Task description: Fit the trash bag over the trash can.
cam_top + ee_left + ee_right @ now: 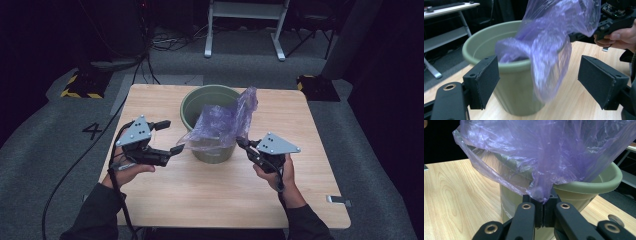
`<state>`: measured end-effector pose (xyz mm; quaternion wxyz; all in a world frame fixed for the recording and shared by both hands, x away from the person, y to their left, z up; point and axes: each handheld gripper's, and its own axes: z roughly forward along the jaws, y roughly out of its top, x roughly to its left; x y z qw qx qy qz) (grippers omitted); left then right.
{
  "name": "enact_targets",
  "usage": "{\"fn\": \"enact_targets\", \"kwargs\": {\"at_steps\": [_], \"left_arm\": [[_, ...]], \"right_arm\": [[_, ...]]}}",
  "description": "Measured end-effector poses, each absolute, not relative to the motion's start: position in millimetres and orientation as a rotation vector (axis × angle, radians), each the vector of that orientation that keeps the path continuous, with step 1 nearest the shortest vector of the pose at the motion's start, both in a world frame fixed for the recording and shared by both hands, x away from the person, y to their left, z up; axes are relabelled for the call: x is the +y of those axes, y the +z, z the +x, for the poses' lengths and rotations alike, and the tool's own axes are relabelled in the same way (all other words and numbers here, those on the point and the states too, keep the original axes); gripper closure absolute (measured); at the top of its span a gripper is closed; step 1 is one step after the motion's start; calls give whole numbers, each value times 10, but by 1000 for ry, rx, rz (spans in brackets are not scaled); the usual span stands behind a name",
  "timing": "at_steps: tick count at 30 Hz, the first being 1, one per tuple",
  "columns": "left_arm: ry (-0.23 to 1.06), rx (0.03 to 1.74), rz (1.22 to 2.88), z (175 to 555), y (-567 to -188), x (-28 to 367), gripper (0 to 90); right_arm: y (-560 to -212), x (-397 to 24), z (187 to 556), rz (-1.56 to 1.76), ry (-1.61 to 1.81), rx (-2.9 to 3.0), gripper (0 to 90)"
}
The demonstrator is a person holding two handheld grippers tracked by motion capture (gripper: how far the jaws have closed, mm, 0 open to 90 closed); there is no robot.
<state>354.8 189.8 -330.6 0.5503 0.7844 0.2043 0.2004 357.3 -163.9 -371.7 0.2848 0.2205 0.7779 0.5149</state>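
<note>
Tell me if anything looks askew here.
Yes: the purple bag sits lopsided on the green bin, bunched over the near rim. The right gripper pinches one edge; the left gripper is open, holding nothing.

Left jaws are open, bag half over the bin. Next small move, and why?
Probably bring the left gripper to the loose bag edge hanging over the near rim and close on it. The right gripper already pinches one edge, but the bag only partly drapes the bin, so a second grip could spread it.

Bucket [210, 122] on table [165, 200], between the 2 grippers. Bag [225, 122] partly in bucket, draped over its near rim. Left gripper [170, 136] just left of the bag, apart. Right gripper [242, 143] at bag's right edge, touching.
</note>
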Motion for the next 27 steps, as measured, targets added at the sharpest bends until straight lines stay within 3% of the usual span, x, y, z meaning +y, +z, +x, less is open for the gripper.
{"fn": "enact_targets", "kwargs": {"at_steps": [6, 10, 16, 22, 27], "left_arm": [[454, 439, 1956, 3749, -3185, 1591, 191], [438, 430, 2036, 3867, -3224, 1422, 288], [560, 453, 2086, 3882, -3270, 1372, 687], [559, 487, 2030, 3885, -3279, 1544, 878], [562, 540, 2015, 3933, -3347, 1626, 897]], "right_arm": [[-3720, -1638, 3576, 584, 1376, 2084, 889], [-3723, -1640, 3560, 573, 1379, 2090, 887], [-3726, -1681, 3530, 559, 1383, 2094, 885], [-3751, -1766, 3523, 580, 1394, 2094, 886], [-3776, -1837, 3542, 609, 1395, 2093, 886]]}}
